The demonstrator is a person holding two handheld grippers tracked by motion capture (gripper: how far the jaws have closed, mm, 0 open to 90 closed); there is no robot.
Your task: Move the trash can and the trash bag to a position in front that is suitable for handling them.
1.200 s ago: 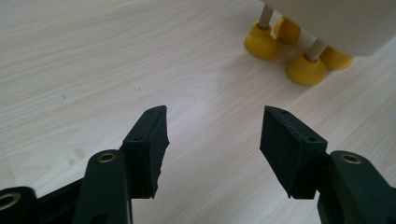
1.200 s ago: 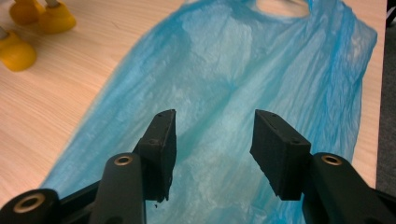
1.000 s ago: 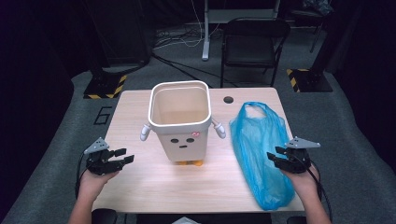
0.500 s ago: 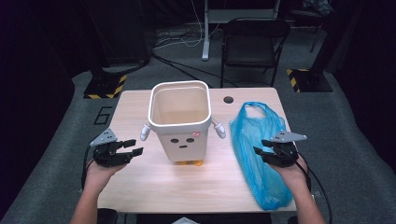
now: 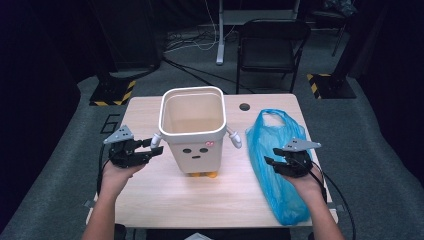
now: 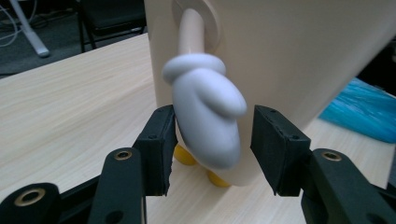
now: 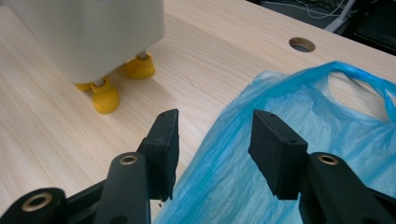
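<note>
white mitten arm (image 6: 205, 116) now between closing, still-spread left fingers (image 6: 156, 144); right fingers (image 7: 163, 140) spread over blue bag (image 7: 280, 186)

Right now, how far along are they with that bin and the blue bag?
Barely started. Nothing looks done: the blue bag lies flat on the table, the bin stands unlined. In hand: the left gripper, jaws just closing, brackets the bin's white mitten arm; the right gripper hovers open over the bag. Lining the bin presumably remains.
</note>
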